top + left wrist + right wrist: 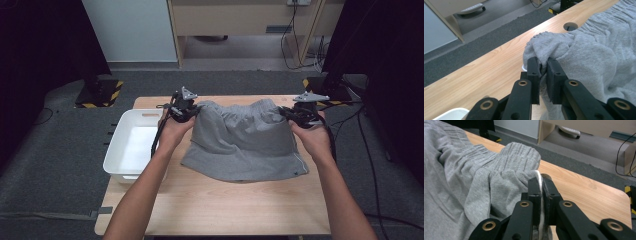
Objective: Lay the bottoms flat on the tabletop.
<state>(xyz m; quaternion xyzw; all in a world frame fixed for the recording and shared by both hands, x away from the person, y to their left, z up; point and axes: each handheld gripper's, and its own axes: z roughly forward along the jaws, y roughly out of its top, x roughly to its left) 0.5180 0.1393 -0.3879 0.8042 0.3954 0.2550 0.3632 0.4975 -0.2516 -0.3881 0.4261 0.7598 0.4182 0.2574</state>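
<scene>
A pair of grey shorts [243, 140] is spread across the wooden table [220, 205], waistband at the far side, hem toward me. My left gripper [192, 111] is shut on the left end of the waistband; in the left gripper view its black jaws pinch a bunched fold of the grey shorts [584, 52] at my left gripper [543, 65]. My right gripper [289, 113] is shut on the right end of the waistband. In the right gripper view the grey shorts [474, 177] and a white drawstring [540, 180] are clamped in my right gripper [542, 185].
A white plastic bin [131, 145] sits at the table's left edge, beside my left forearm. A round cable hole [570, 25] is cut in the tabletop near the far edge. Dark stands and cables crowd the floor beyond the table.
</scene>
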